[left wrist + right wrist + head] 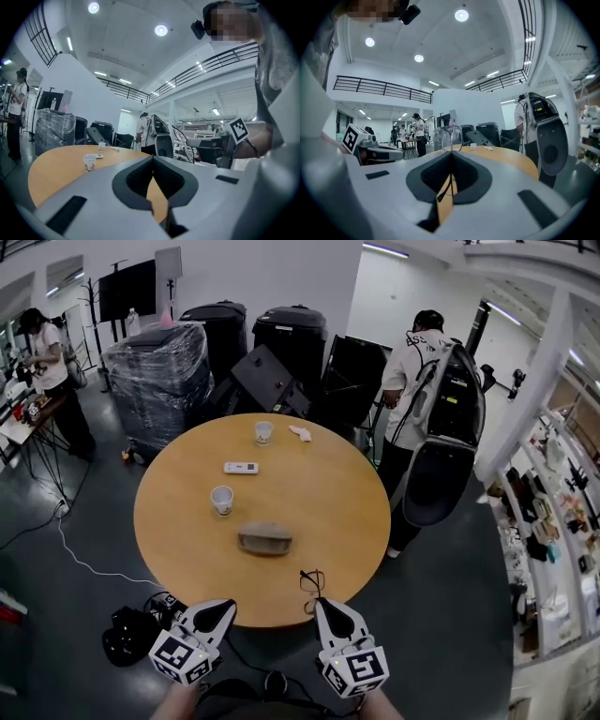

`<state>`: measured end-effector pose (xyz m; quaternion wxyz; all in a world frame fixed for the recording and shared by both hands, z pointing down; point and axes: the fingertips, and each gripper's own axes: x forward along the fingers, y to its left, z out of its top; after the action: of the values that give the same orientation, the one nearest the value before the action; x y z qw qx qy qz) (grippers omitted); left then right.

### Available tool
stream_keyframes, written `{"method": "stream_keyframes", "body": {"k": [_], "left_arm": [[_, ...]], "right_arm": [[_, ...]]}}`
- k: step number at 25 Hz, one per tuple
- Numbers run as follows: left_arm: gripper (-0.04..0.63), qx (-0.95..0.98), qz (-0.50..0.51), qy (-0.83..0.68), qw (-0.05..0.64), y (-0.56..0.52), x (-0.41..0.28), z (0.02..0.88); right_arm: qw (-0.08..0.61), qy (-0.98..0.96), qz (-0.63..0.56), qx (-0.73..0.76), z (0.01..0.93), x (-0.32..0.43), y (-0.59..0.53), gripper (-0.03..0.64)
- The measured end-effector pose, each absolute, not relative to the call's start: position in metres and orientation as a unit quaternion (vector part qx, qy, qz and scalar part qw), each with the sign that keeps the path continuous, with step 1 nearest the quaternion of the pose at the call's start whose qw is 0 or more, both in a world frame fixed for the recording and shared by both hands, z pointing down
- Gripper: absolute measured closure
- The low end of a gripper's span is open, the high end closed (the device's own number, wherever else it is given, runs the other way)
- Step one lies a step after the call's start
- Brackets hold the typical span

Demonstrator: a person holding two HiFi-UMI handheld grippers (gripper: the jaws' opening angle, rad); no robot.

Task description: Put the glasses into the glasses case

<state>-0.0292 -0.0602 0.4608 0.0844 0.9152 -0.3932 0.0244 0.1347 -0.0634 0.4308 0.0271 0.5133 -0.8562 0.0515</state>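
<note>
**Glasses pinched, case waiting**

My right gripper (451, 154) was clamped on the glasses (312, 581) over the near edge of the round table (178, 521). My left gripper (152, 159) was pressed together, empty. The grey glasses case (264, 538) sat mid-table, just beyond.

The head view looks steeply down from above the near edge of the round orange-brown wooden surface (178, 512), with the left gripper (223, 606) and right gripper (325, 604) close below it. Each gripper view sits low behind its own jaws and faces nearly level across that surface, which all three views share.
</note>
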Motion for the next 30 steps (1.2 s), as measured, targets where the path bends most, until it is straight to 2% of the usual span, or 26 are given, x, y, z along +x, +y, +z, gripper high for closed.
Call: {"method": "stream_keyframes", "body": {"k": [17,30], "left_arm": [[0.589,0.917,0.041,-0.385,0.096,-0.153,-0.033,0.511],[0.589,0.912,0.110,-0.372,0.135,-0.246,-0.049,0.577]], "right_arm": [[0.101,-0.874,0.038,0.475,0.479,0.096,-0.136,0.627],[0.218,-0.893,-0.026,0.392,0.530,0.047,-0.207,0.627]]}}
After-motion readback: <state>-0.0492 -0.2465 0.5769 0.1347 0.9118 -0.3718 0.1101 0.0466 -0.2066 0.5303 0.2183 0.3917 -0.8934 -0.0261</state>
